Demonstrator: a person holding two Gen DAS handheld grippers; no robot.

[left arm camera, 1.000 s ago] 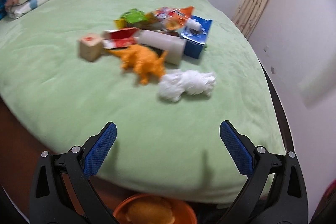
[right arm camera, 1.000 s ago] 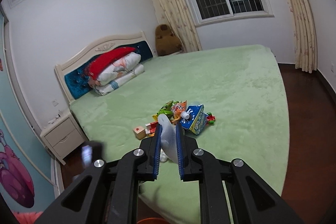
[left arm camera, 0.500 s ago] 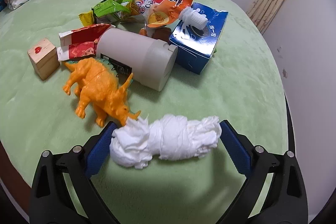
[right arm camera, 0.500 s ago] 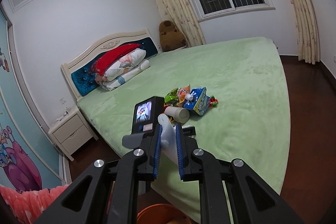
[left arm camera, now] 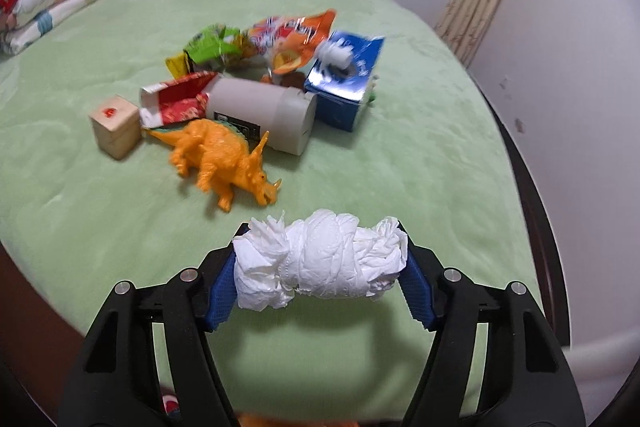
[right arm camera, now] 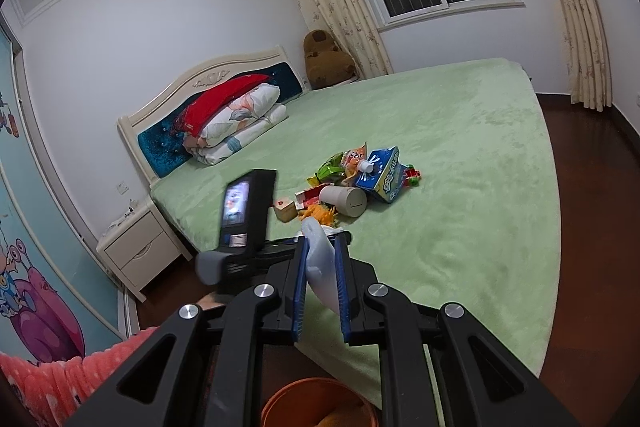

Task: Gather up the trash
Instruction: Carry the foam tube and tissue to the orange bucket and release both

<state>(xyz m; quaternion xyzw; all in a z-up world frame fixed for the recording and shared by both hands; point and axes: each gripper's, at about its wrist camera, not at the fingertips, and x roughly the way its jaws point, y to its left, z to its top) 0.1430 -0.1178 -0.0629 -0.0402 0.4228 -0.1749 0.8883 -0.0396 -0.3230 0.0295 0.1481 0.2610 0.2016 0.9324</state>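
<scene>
My left gripper (left arm camera: 320,269) is shut on a crumpled white tissue wad (left arm camera: 320,263) and holds it just above the green bed (left arm camera: 420,187) near its front edge. My right gripper (right arm camera: 322,269) is shut on a flat pale plastic piece (right arm camera: 322,267) above the bed's edge. An orange bin (right arm camera: 320,405) stands on the floor below it. On the bed lie snack wrappers (left arm camera: 288,39), a red wrapper (left arm camera: 176,99), a blue carton (left arm camera: 346,79) and a grey cup on its side (left arm camera: 264,113).
An orange toy dinosaur (left arm camera: 224,159) and a wooden block (left arm camera: 116,125) lie beside the pile. Pillows (right arm camera: 236,119) sit at the headboard. A nightstand (right arm camera: 140,255) stands left of the bed. The left gripper's body with its camera (right arm camera: 244,211) shows in the right wrist view.
My left gripper moved in over the tissue wad, closed on it and lifted it back off the bed. My right gripper stayed shut on the plastic piece.
</scene>
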